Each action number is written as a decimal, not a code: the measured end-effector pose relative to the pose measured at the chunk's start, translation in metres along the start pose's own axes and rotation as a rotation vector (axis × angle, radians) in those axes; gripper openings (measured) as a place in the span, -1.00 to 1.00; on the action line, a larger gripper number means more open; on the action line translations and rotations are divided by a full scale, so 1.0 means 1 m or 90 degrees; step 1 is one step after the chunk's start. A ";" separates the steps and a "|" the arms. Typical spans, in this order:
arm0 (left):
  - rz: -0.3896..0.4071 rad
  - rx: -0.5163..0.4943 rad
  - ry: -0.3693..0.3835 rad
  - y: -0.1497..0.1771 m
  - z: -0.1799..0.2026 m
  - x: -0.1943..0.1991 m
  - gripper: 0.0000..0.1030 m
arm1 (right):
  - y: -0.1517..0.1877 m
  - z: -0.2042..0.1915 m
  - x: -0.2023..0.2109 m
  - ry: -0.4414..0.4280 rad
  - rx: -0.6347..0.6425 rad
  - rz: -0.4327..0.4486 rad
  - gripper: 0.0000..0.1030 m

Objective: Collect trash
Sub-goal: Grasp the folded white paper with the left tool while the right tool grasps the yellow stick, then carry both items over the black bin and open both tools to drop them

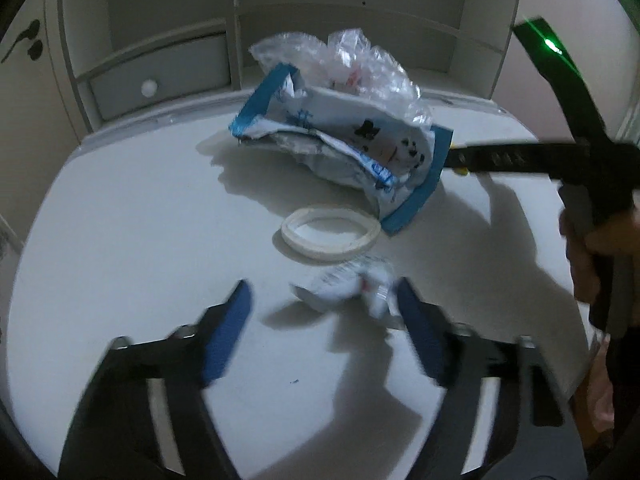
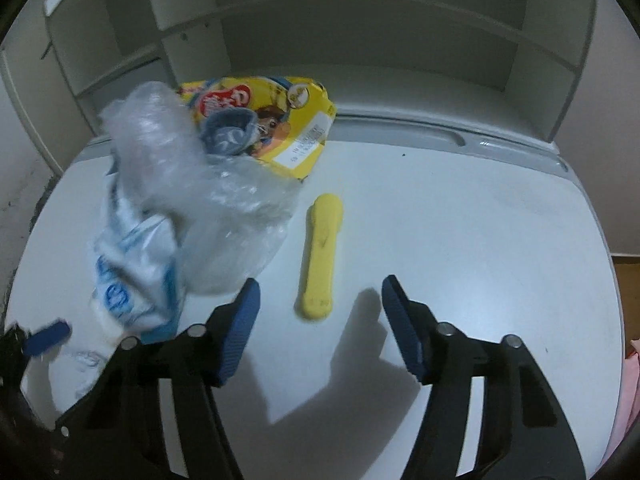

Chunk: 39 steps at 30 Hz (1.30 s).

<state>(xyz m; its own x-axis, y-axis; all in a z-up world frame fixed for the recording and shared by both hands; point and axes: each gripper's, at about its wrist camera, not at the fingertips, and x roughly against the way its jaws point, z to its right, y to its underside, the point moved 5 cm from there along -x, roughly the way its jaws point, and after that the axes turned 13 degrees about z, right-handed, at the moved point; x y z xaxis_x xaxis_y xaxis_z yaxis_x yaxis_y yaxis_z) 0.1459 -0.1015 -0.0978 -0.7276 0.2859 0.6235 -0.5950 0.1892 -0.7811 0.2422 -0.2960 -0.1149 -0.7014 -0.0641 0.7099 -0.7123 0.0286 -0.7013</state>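
A crumpled white wrapper (image 1: 344, 284) is lying low in the frame's centre, just off the left gripper (image 1: 324, 304), whose jaws are standing apart, gripping nothing. A tape ring (image 1: 330, 236) and blue-white bag (image 1: 352, 148) are sitting above it. The right gripper (image 2: 320, 300) is hovering released over a yellow stick (image 2: 322, 252); bare table (image 2: 480, 240) is spreading right.

Dim, bluish, motion-blurred fisheye views

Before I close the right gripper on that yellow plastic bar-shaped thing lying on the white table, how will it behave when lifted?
The yellow plastic bar looks moulded and rigid, so it should stay straight rather than flop. Its smooth surface may slip between the pads, so grip mid-length. It lies flat with rounded ends on the white table; a push would probably slide or pivot it, not roll it.
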 end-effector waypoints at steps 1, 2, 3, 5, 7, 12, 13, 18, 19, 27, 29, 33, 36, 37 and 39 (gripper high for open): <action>-0.001 -0.005 -0.004 0.000 -0.001 0.000 0.02 | -0.002 0.000 -0.003 0.004 0.001 -0.005 0.03; -0.001 -0.008 -0.007 0.000 -0.001 0.000 -0.09 | -0.004 0.000 -0.006 0.009 0.003 -0.012 0.00; -0.004 -0.002 -0.001 0.000 -0.002 0.001 -0.11 | -0.007 0.000 -0.008 0.010 0.005 -0.020 -0.06; -0.007 0.008 0.004 -0.001 -0.004 0.002 -0.25 | -0.012 0.000 -0.012 0.013 0.010 -0.042 -0.31; -0.009 0.013 0.005 -0.001 -0.007 0.004 -0.27 | -0.016 -0.003 -0.016 0.014 0.024 -0.065 -0.57; 0.001 0.009 -0.004 -0.007 -0.011 0.014 -0.30 | -0.024 -0.004 -0.021 0.028 0.050 -0.102 -0.74; 0.006 0.008 -0.005 -0.009 -0.012 0.017 -0.30 | -0.025 -0.002 -0.019 0.027 0.046 -0.100 -0.74; 0.019 0.004 -0.006 -0.016 -0.011 0.027 -0.31 | -0.026 0.009 0.004 0.029 0.019 -0.077 -0.74; 0.021 0.003 -0.003 -0.018 -0.007 0.028 -0.31 | -0.023 0.015 0.014 0.031 0.012 -0.071 -0.74; 0.037 -0.044 0.082 -0.036 0.075 0.030 -0.31 | 0.016 0.091 0.090 0.071 -0.056 -0.031 -0.74; 0.038 -0.061 0.114 -0.039 0.105 0.028 -0.31 | 0.032 0.123 0.115 0.091 -0.085 -0.021 -0.74; 0.042 -0.103 0.181 -0.041 0.172 0.028 -0.31 | 0.068 0.176 0.160 0.136 -0.145 -0.006 -0.74; 0.042 -0.137 0.237 -0.039 0.228 0.029 -0.32 | 0.104 0.216 0.195 0.172 -0.195 0.003 -0.74; 0.041 -0.150 0.256 -0.039 0.247 0.028 -0.32 | 0.118 0.232 0.206 0.185 -0.214 0.005 -0.74; 0.041 -0.174 0.293 -0.035 0.284 0.030 -0.32 | 0.142 0.259 0.227 0.206 -0.247 0.009 -0.74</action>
<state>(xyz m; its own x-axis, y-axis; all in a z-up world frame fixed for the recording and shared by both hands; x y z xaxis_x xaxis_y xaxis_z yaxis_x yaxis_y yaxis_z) 0.0483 -0.3661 -0.0425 -0.4978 0.6758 0.5435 -0.3989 0.3781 -0.8354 -0.0121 -0.5648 -0.0707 -0.6384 0.2502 0.7279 -0.6166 0.3998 -0.6782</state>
